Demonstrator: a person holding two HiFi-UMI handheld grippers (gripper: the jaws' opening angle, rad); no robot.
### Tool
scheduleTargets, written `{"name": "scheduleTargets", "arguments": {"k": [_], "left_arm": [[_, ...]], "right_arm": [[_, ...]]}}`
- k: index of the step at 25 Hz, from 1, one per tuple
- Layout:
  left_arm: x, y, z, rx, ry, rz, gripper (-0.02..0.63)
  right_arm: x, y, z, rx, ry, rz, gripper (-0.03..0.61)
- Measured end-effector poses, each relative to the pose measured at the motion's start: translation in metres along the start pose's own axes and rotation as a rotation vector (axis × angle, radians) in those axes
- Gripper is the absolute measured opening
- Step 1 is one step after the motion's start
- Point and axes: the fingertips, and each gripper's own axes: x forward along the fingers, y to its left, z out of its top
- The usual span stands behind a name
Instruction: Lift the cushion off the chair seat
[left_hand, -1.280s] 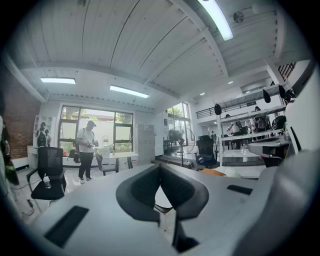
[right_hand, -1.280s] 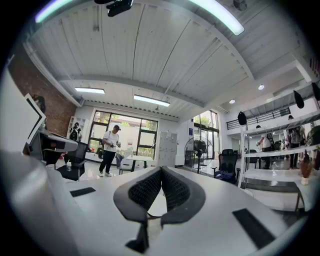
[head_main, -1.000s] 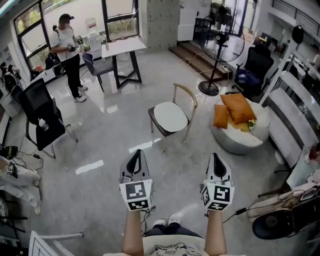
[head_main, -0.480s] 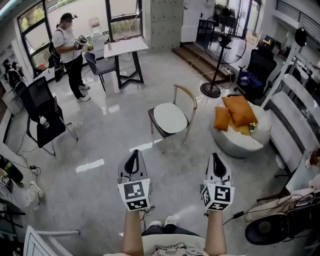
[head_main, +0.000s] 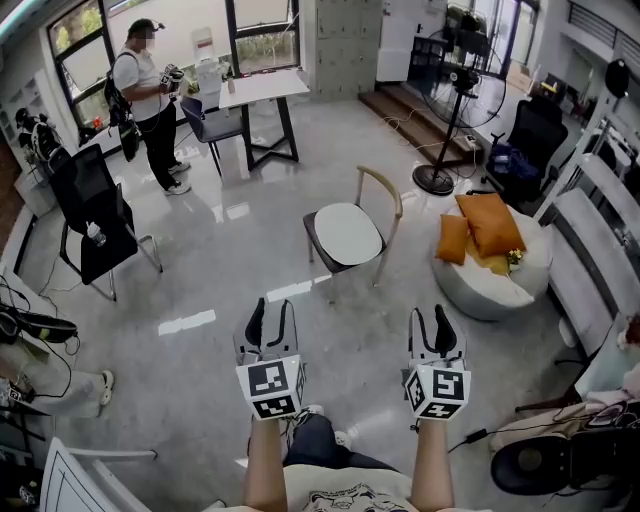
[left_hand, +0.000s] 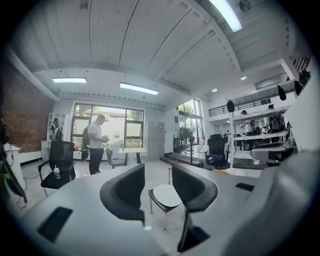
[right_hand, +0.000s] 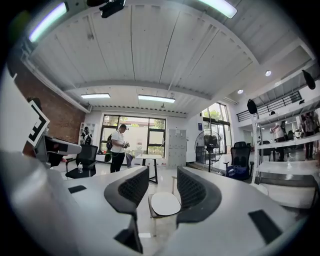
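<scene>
Two tongs out front, left tongs (head_main: 270, 312) and right tongs (head_main: 433, 325), side by side, low over the glossy grey floor (head_main: 200, 270). Opening right now on both sides, gripping nothing, only air between the dark pads. Straight ahead and well apart from both: the white cushion (head_main: 343, 233), flat on the seat of the chair (head_main: 386, 190), covering it almost edge to edge, with a curved wooden backrest along the far right edge. Farther out than the tongs, roughly midway between their two lines in the head view. Framed in the gap of the left jaws in the left gripper view, low and a little right of centre. Framed the same way in the right gripper view, low in the gap. Touching neither. Black-and-white square markers on each cube. Right of the chair, orange pillows (head_main: 485, 225) on a round white pouf (head_main: 480, 290). Far left, a person (head_main: 150, 90) standing by a white desk (head_main: 262, 88).
</scene>
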Motion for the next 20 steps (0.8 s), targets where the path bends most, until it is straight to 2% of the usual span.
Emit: {"name": "scheduleTargets", "arguments": {"k": [4, 10, 20], "left_arm": [[0.02, -0.004, -0.002, 0.008, 0.009, -0.012, 0.191], [0.077, -0.006, -0.001, 0.011, 0.018, -0.026, 0.201], [0.23, 0.019, 0.017, 0.016, 0.017, -0.04, 0.202]], "right_arm": [[0.02, -0.004, -0.005, 0.003, 0.008, 0.009, 0.186], [0.071, -0.02, -0.011, 0.011, 0.023, -0.001, 0.192], [0.219, -0.04, -0.005, 0.01, 0.021, -0.024, 0.192]]}}
